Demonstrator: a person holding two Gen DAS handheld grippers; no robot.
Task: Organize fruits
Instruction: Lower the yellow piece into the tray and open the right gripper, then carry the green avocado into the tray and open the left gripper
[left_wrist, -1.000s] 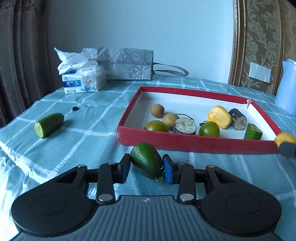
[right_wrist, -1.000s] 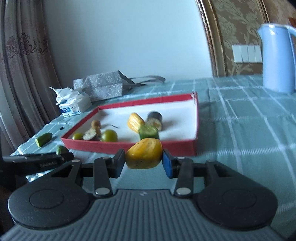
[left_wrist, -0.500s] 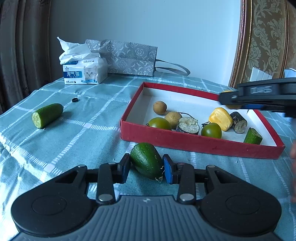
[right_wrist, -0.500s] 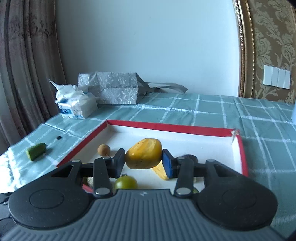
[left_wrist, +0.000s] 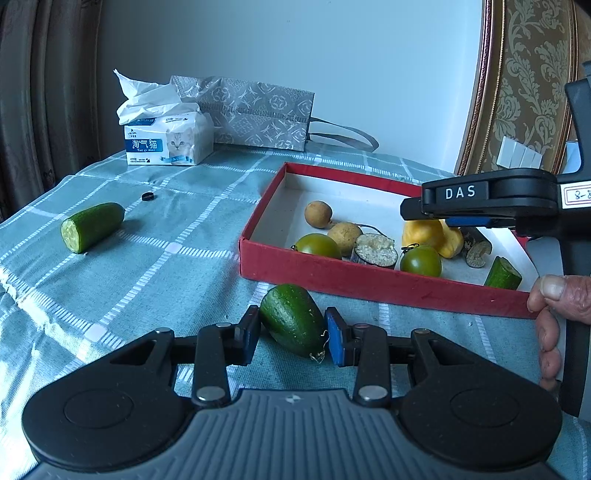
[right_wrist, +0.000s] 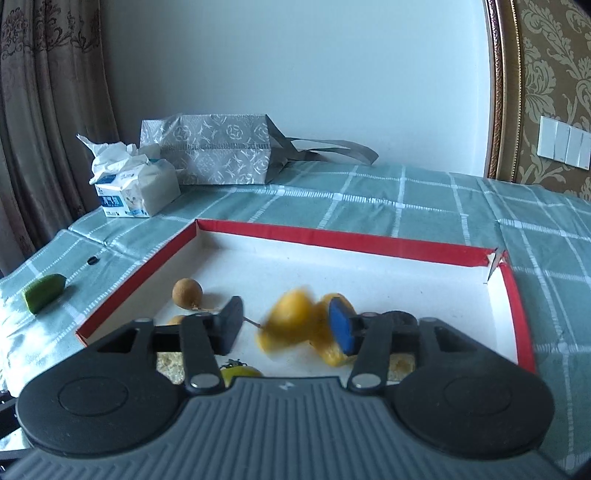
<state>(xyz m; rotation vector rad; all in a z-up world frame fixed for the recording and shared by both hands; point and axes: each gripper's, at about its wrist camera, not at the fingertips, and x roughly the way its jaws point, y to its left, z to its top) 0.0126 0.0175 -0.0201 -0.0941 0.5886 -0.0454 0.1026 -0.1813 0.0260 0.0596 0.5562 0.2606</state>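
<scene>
1. My left fingers (left_wrist: 291, 334) clamp a dark green cucumber end piece (left_wrist: 293, 324), held low over the checked teal cloth on the counter (left_wrist: 155, 266), just outside the near wall of the shallow red cardboard tray (left_wrist: 369, 282).
2. My right fingers (right_wrist: 286, 325) stand wide apart over the tray's white floor; a blurred yellow fruit piece (right_wrist: 286, 323) sits between them, touching neither pad as far as I can tell.
3. Inside the tray lie two green tomatoes (left_wrist: 421, 261) and a round brown longan (right_wrist: 187, 291) at ten o'clock.
4. Another cut green cucumber (left_wrist: 92, 226) rests on the cloth at nine o'clock, well apart from the tray.
</scene>
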